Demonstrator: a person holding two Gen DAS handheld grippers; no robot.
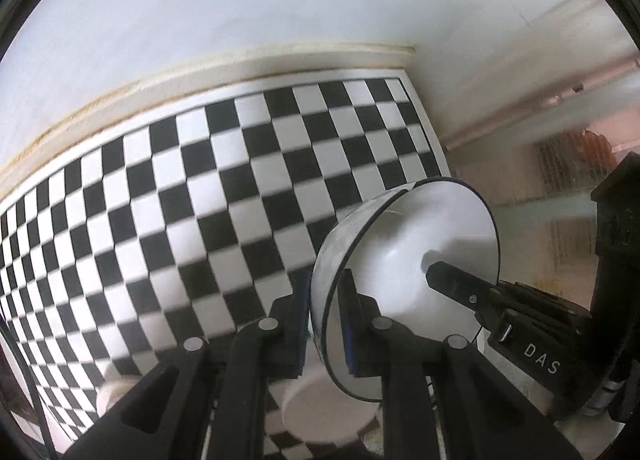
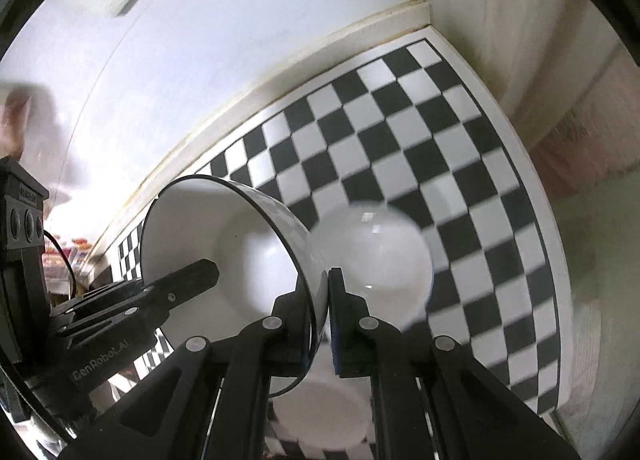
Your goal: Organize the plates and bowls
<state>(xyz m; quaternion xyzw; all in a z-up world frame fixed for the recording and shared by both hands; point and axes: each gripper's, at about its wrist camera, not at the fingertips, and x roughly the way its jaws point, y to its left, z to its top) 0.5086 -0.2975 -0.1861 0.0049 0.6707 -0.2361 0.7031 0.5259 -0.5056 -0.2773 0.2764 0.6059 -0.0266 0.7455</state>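
Checkered table [image 1: 240, 164] lies bare; each hand-held gripper [image 1: 325, 324] [image 2: 320, 324] clamps the bowl [image 1: 420, 244] rim

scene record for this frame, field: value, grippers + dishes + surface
left gripper: shut on the bowl rim, one finger inside, one outside
right gripper: shut on the opposite rim of the same bowl
bowl: white, thin dark rim line, held between both grippers, tilted on its side, off the surface
white dish: round, below the bowl on the mat; blurred, type unclear
checkered mat: black and white, against the wall
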